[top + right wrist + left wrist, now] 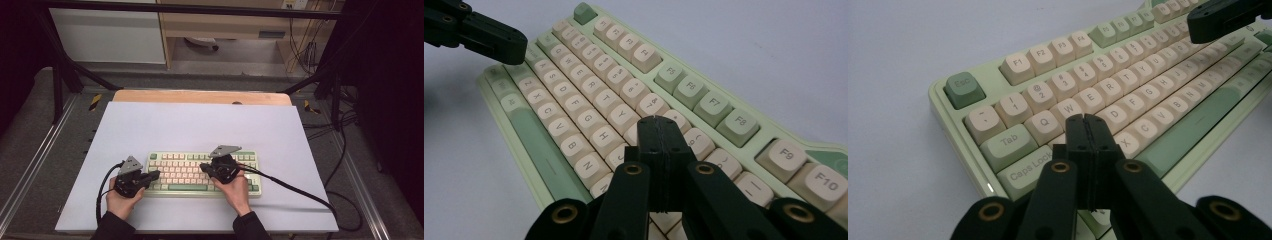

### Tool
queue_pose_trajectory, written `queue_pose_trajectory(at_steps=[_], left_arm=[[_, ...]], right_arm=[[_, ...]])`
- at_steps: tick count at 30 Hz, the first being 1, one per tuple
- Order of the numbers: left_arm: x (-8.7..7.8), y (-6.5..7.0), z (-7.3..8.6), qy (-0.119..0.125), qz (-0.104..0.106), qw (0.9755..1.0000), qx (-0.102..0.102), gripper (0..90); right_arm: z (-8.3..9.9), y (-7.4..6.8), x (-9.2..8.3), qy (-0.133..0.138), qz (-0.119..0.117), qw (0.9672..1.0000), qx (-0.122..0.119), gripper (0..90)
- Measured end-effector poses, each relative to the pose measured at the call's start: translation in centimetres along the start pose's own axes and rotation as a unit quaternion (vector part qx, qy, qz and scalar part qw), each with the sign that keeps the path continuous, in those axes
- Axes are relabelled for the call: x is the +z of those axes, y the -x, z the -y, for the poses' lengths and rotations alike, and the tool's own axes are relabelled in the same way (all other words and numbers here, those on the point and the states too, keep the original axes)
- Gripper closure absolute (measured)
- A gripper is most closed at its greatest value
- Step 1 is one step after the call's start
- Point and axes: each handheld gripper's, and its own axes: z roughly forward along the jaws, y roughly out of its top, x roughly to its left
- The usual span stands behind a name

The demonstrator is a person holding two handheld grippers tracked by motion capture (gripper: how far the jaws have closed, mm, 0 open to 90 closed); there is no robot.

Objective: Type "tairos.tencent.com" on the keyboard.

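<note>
High view: keyboard [202, 173] at near middle of white table cover [195, 125]; left gripper [153, 174] at its left end, right gripper [204, 167] over right-centre keys.

Left gripper view: jaws pressed together, empty, tip [1087, 120] over A/S area, possibly touching.

Right gripper view: jaws pressed together, tip [657, 121] above keys near U/I. Best pressed straight down, one key only, tip centred.

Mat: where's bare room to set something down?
Free: the wide strip of mat behind the keyboard, plus its left and right margins. Crowded: the front strip, where both hands hold the left gripper and right gripper over the keys.
</note>
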Motion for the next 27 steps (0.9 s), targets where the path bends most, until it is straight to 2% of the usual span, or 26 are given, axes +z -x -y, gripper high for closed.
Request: queue_pose_trajectory(at_steps=[10,20,27], left_arm=[[-0.1,0.1,-0.1,0.001,0.0,1.0,0.001,90.0],[0.0,0.2,-0.2,0.0,0.001,1.0,0.0,90.0],[-0.1,0.6,-0.6,0.005,-0.002,1.0,0.007,90.0]], right_arm=[[-0.2,0.2,-1.9,-0.011,-0.003,0.9998,-0.013,90.0],[0.9,1.3,-3.6,-0.006,-0.012,0.9999,0.001,90.0],[1.9,2.1,-4.6,-0.003,-0.014,0.9999,0.006,90.0]])
